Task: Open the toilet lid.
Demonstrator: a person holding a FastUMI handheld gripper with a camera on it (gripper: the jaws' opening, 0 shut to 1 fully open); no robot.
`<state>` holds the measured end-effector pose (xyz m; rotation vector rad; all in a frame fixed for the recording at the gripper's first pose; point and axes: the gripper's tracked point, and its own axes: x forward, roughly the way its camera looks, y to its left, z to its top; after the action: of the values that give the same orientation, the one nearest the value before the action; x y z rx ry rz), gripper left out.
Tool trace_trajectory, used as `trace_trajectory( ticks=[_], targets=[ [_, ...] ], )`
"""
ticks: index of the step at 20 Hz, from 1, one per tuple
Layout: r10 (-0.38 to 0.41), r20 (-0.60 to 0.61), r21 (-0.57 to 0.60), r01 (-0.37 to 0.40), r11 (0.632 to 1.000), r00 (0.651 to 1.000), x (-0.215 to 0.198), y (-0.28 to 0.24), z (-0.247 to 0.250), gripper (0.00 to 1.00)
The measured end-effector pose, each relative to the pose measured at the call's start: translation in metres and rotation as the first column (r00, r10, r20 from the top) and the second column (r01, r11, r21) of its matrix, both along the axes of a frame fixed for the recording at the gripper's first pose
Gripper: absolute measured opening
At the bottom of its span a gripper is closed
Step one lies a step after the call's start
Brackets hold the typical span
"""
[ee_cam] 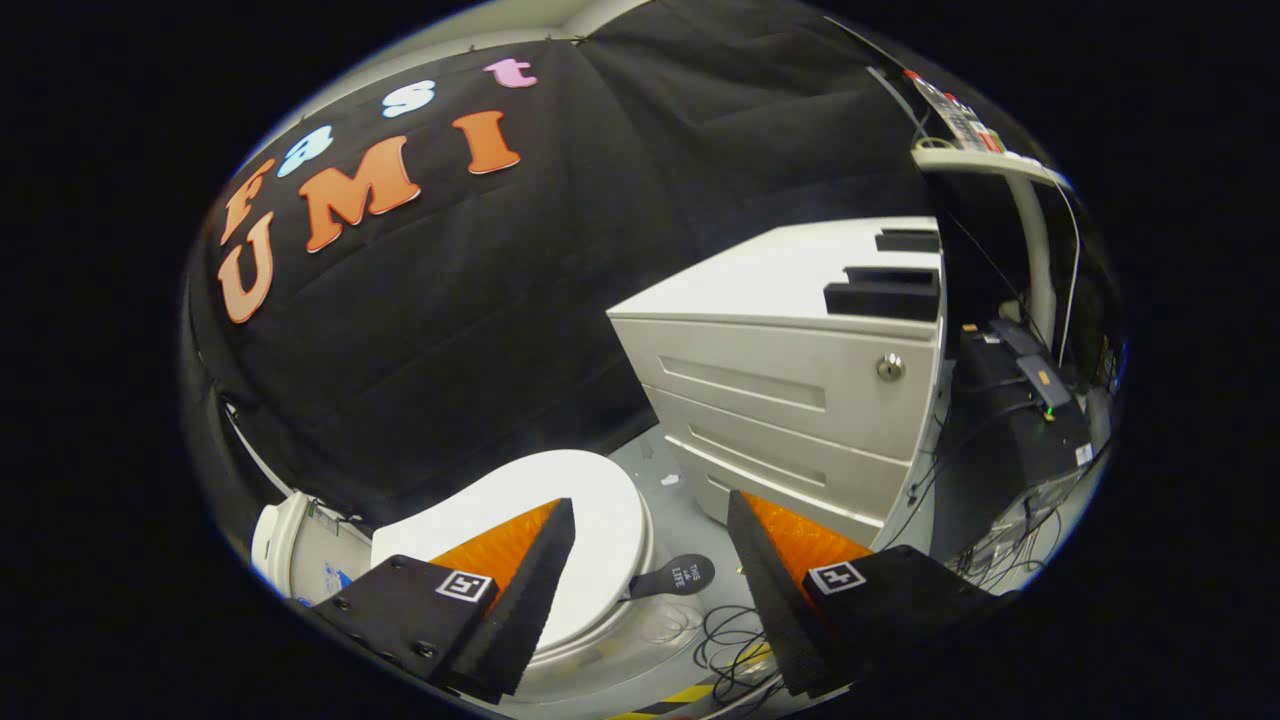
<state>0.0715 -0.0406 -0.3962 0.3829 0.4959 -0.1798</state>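
Item: hand-held gripper (650,575), fingers spread wide, holding nothing, hovering above closed toilet lid (590,500). Rec: approaching lid's front rim w/ one finger hooking under, lifting slowly.

The white oval toilet lid (560,520) lies shut flat on its bowl, partly behind the left finger.

Lab booth: black cloth wall (560,300), white drawer cabinet (790,400), loose floor cables (730,650), toilet (600,520) as prop.

You can read "THIS 4 LIFE" on the small dark handle (676,577) just beside the toilet lid (560,510); other labels too small.
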Motion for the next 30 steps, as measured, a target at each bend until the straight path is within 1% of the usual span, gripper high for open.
trace_trajectory(
  ticks=[2, 5, 7, 9, 10, 12, 13, 14, 16, 17, 18, 19, 22, 23, 25, 26, 27, 28, 29, 30],
  targets=[
    [-0.021, -0.046, 0.082, 0.025, 0.996, 0.999, -0.002, -0.003, -0.024, 0.99],
    [-0.057, -0.13, 0.171, 0.079, 0.982, 0.99, -0.004, -0.011, -0.061, 0.99],
    [-0.075, -0.174, 0.254, 0.119, 0.96, 0.982, -0.006, -0.012, -0.077, 0.99],
    [-0.093, -0.202, 0.336, 0.158, 0.928, 0.975, -0.002, -0.014, -0.091, 0.99],
    [-0.104, -0.219, 0.361, 0.179, 0.915, 0.97, -0.001, -0.016, -0.097, 0.99],
    [-0.151, -0.192, 0.386, 0.216, 0.897, 0.97, 0.015, -0.027, -0.113, 0.96],
    [-0.123, -0.239, 0.429, 0.218, 0.876, 0.963, 0.005, -0.02, -0.119, 0.9],
    [-0.108, -0.261, 0.479, 0.226, 0.848, 0.959, 0.001, -0.013, -0.122, 0.84],
    [-0.111, -0.255, 0.575, 0.243, 0.782, 0.961, 0.006, -0.01, -0.122, 0.8],
    [-0.121, -0.248, 0.603, 0.251, 0.758, 0.961, 0.009, -0.011, -0.121, 0.76],
    [-0.126, -0.241, 0.618, 0.252, 0.745, 0.962, 0.009, -0.011, -0.119, 0.73],
    [-0.124, -0.234, 0.626, 0.247, 0.739, 0.964, 0.011, -0.01, -0.116, 0.68],
    [-0.097, -0.225, 0.63, 0.22, 0.745, 0.97, 0.015, -0.006, -0.111, 0.52],
    [-0.094, -0.223, 0.625, 0.216, 0.75, 0.97, 0.016, -0.006, -0.11, 0.53],
    [-0.103, -0.24, 0.615, 0.233, 0.753, 0.965, 0.014, -0.008, -0.111, 0.24],
    [-0.11, -0.244, 0.624, 0.243, 0.743, 0.963, 0.015, -0.004, -0.116, 0.25],
    [-0.115, -0.246, 0.638, 0.25, 0.728, 0.963, 0.012, -0.008, -0.108, 0.19],
    [-0.112, -0.249, 0.644, 0.251, 0.723, 0.962, 0.011, -0.006, -0.106, 0.19],
    [-0.105, -0.245, 0.636, 0.242, 0.732, 0.964, 0.011, -0.008, -0.106, 0.19],
    [-0.106, -0.239, 0.636, 0.238, 0.734, 0.965, 0.01, -0.006, -0.102, 0.19]
  ],
)
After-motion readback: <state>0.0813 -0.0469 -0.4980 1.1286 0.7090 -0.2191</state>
